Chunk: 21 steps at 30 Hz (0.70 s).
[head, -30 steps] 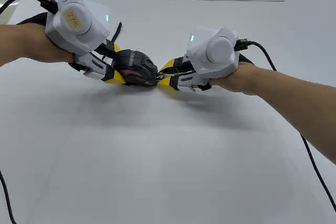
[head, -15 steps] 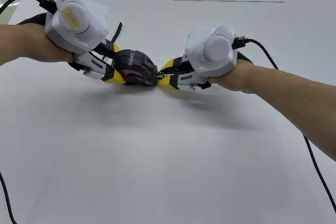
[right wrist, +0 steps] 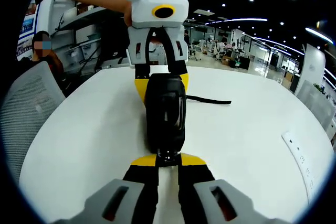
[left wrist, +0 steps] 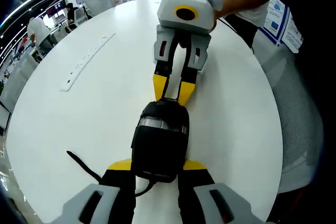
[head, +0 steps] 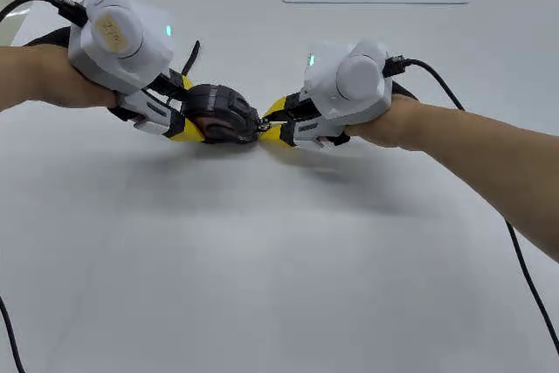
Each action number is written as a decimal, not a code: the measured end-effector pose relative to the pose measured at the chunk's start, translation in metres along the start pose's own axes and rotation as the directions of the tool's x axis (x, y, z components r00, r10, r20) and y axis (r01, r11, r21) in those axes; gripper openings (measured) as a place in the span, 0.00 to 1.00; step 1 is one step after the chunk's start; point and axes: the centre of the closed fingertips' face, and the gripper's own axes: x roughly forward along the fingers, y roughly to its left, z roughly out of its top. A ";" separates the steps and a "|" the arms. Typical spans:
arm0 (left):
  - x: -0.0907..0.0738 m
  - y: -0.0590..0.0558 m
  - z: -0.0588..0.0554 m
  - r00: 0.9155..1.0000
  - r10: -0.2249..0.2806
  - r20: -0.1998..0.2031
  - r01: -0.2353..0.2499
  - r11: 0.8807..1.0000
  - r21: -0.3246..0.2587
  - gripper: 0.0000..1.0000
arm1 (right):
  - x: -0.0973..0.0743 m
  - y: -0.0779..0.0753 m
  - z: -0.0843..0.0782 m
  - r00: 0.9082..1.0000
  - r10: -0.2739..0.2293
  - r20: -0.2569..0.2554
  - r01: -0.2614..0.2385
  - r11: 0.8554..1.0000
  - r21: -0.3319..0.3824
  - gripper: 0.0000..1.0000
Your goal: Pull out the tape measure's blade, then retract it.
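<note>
Tape measure clamped by left gripper, right gripper pinching its tip, jaws nose-to-nose

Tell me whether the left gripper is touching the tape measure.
Touching. The left gripper view shows the left gripper clamping the tape measure: its yellow jaws press both sides of the black case, no gap.

Left gripper, right gripper — white shells, yellow tips, black cables
</note>
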 end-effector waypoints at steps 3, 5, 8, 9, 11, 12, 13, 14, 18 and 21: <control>0.000 0.000 0.000 1.000 0.003 0.002 -0.003 1.000 -0.002 0.28 | -0.002 0.000 -0.002 1.000 0.000 -0.005 0.000 1.000 -0.002 0.12; 0.000 0.000 0.001 1.000 0.004 0.003 -0.004 1.000 -0.005 0.28 | -0.004 0.000 -0.003 1.000 0.000 -0.008 0.000 1.000 -0.003 0.12; 0.001 0.001 0.001 1.000 0.004 0.003 -0.004 1.000 -0.008 0.28 | -0.008 -0.001 -0.005 1.000 0.002 -0.011 -0.002 1.000 -0.005 0.12; 0.001 0.001 0.001 1.000 0.004 0.002 -0.004 1.000 -0.008 0.28 | -0.009 -0.001 -0.006 1.000 0.003 -0.013 -0.003 1.000 -0.004 0.12; 0.001 0.001 0.001 1.000 0.004 0.002 -0.004 1.000 -0.011 0.28 | -0.011 -0.002 -0.007 1.000 0.006 -0.014 -0.006 1.000 -0.003 0.12; 0.001 0.001 0.001 1.000 0.004 0.002 -0.004 1.000 -0.013 0.28 | -0.013 -0.002 -0.008 1.000 0.006 -0.014 -0.006 1.000 -0.001 0.12; 0.001 0.001 0.001 1.000 0.004 0.002 -0.004 1.000 -0.014 0.28 | -0.013 -0.003 -0.008 1.000 0.007 -0.014 -0.007 1.000 -0.001 0.12; 0.001 0.001 0.001 1.000 0.004 0.003 -0.004 1.000 -0.015 0.28 | -0.015 -0.003 -0.008 1.000 0.008 -0.014 -0.008 1.000 -0.003 0.12; 0.000 0.001 0.001 1.000 0.006 0.005 -0.005 1.000 -0.019 0.28 | -0.019 -0.003 -0.010 1.000 0.010 -0.016 -0.010 1.000 -0.001 0.12; 0.000 0.001 0.001 1.000 0.008 0.009 -0.008 1.000 -0.023 0.28 | -0.021 -0.003 -0.012 1.000 0.012 -0.016 -0.012 1.000 0.007 0.12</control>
